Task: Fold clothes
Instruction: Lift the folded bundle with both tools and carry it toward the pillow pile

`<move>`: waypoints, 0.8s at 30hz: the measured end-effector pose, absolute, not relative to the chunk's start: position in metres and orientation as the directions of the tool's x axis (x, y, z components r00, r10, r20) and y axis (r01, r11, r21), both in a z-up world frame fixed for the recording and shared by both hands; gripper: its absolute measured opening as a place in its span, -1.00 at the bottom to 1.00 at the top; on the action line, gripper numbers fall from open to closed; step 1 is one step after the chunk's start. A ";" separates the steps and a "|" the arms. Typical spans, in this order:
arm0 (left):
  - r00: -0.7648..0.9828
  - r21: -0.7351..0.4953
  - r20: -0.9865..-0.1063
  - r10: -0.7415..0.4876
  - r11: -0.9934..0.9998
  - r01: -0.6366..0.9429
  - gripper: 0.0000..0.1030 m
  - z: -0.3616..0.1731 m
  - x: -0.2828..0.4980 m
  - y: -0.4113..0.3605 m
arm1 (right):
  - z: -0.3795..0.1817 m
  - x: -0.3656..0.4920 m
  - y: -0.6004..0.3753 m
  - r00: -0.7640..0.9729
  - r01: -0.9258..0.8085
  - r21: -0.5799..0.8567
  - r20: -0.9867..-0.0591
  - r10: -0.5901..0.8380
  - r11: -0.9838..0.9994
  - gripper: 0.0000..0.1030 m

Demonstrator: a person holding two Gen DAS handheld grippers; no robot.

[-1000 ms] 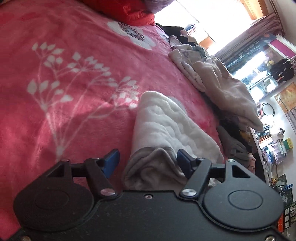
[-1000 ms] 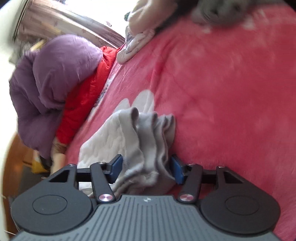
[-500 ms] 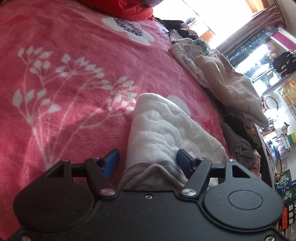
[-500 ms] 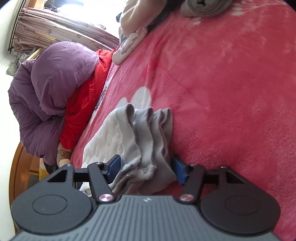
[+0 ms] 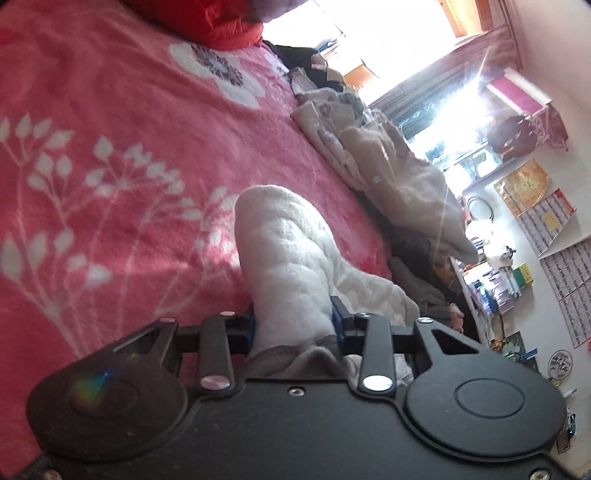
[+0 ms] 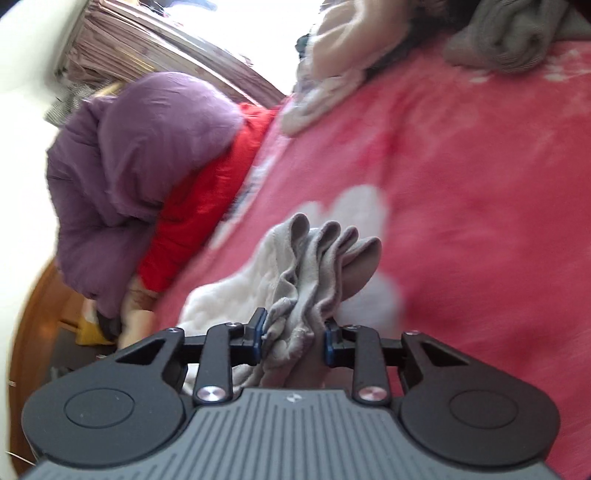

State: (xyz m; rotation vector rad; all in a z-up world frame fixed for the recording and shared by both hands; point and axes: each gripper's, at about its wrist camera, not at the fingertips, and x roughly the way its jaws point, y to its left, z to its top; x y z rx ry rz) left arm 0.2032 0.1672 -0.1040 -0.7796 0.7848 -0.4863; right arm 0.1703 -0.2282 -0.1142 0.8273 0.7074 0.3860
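Two tongs are seen clenched on one garment [image 5: 291,258], a white quilted piece with a grey ribbed edge, which lies on the bed over a pink blanket [image 5: 110,147] printed with white branches and flowers. The left tongs [image 5: 293,323] are closed on the white quilted part, with the fabric bunched between the blue pads and rising ahead as a rounded fold; a grey hem is seen at the base of the grip. The right tongs [image 6: 293,338] are closed on the gathered grey edge of the garment [image 6: 314,266], whose folds fan out ahead in several ridges, with the white quilted part spread just to the left on the blanket [image 6: 480,184]. A purple jacket [image 6: 140,166] is noted at the head of the bed, resting over a red one [image 6: 207,206]. A heap of pale clothes [image 5: 399,177] is seen along the far edge of the bed in the left view, with darker items beside it. A window [image 5: 388,29] and shelves of small items [image 5: 498,288] are recorded beyond. Motion blur is present in the right view.
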 end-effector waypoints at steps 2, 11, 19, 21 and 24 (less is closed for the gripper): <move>0.669 -0.778 -0.404 -0.623 0.619 0.107 -0.34 -0.093 0.198 0.198 | -0.106 0.177 -0.201 0.700 -0.077 0.795 -0.386 0.600 0.602 -0.41; 0.853 -0.790 -0.324 -0.410 0.613 -0.005 -0.29 -0.088 0.186 0.344 | -0.102 0.207 -0.044 0.620 -0.149 0.846 -0.322 0.715 0.511 -0.42; 0.839 -0.765 -0.495 -0.227 0.573 -0.296 0.30 -0.118 0.153 0.403 | -0.127 0.203 0.001 0.535 -0.089 0.792 -0.474 0.700 0.604 0.11; 0.845 -0.781 -0.478 -0.239 0.555 -0.286 0.32 -0.117 0.138 0.408 | -0.119 0.199 -0.006 0.539 -0.104 0.795 -0.460 0.706 0.597 0.33; 0.842 -0.838 -0.447 -0.302 0.472 -0.275 0.36 -0.124 0.126 0.403 | -0.110 0.197 -0.012 0.550 -0.135 0.777 -0.457 0.699 0.615 0.33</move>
